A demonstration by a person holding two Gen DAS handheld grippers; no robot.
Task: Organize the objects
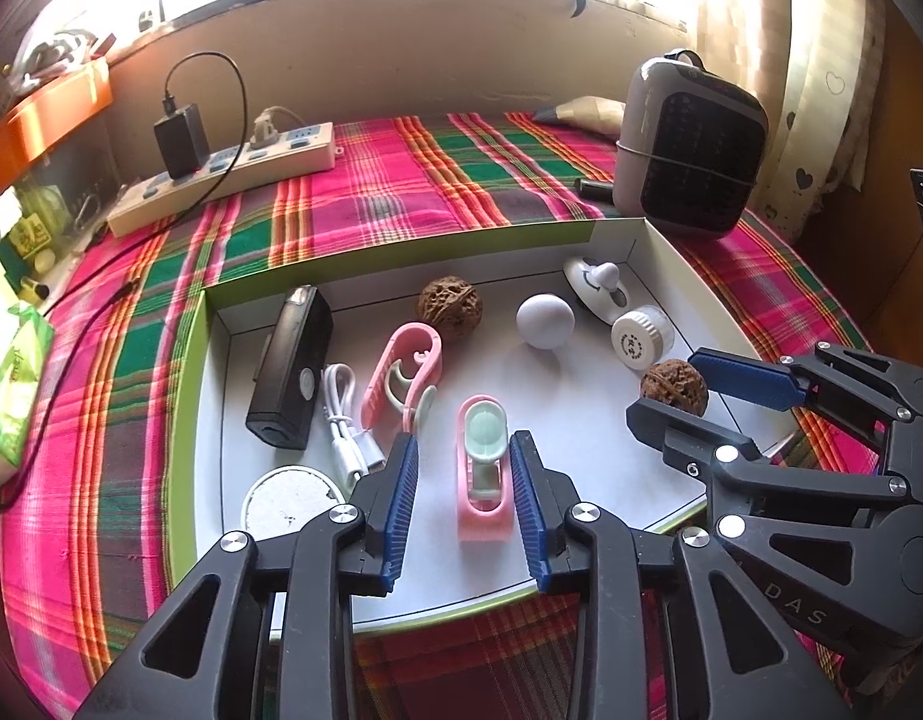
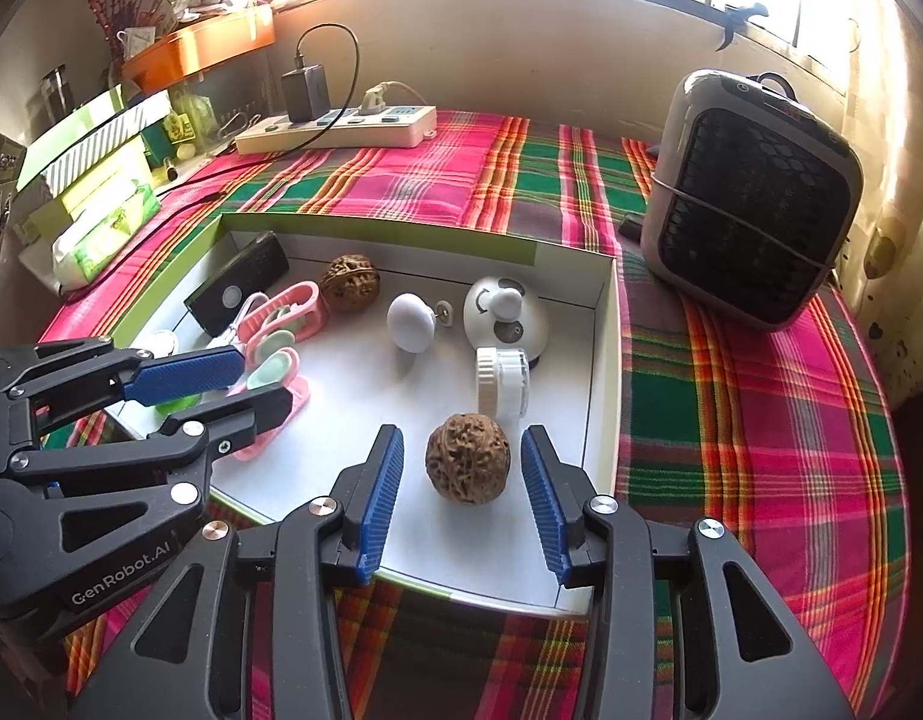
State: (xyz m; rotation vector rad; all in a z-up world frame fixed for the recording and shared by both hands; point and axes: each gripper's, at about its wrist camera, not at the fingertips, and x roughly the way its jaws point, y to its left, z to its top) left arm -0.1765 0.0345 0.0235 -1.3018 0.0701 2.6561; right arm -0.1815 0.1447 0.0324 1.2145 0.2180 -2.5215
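Note:
A white tray with green rim [image 1: 581, 432] [image 2: 602, 360] lies on the plaid cloth. My left gripper [image 1: 464, 462] [image 2: 251, 378] is open around a pink and green clip [image 1: 484, 474] [image 2: 275, 381], pads apart from it. My right gripper [image 2: 461, 450] [image 1: 671, 384] is open around a brown walnut [image 2: 467, 465] [image 1: 674, 387], not touching. In the tray are also a second walnut [image 1: 449, 307] [image 2: 350, 282], a white ball knob [image 1: 545, 321] [image 2: 410, 321], a white jar [image 1: 638, 345] [image 2: 500, 381], a second pink clip [image 1: 401, 375], a black device [image 1: 290, 369] and a white cable [image 1: 347, 420].
A grey heater [image 1: 689, 144] [image 2: 755, 198] stands at the back right. A power strip with a black charger [image 1: 221, 174] [image 2: 335, 126] lies at the back left. Tissue packs and boxes [image 2: 101, 222] crowd the left edge. A white disc [image 1: 290, 498] and a white suction hook [image 2: 503, 315] lie in the tray.

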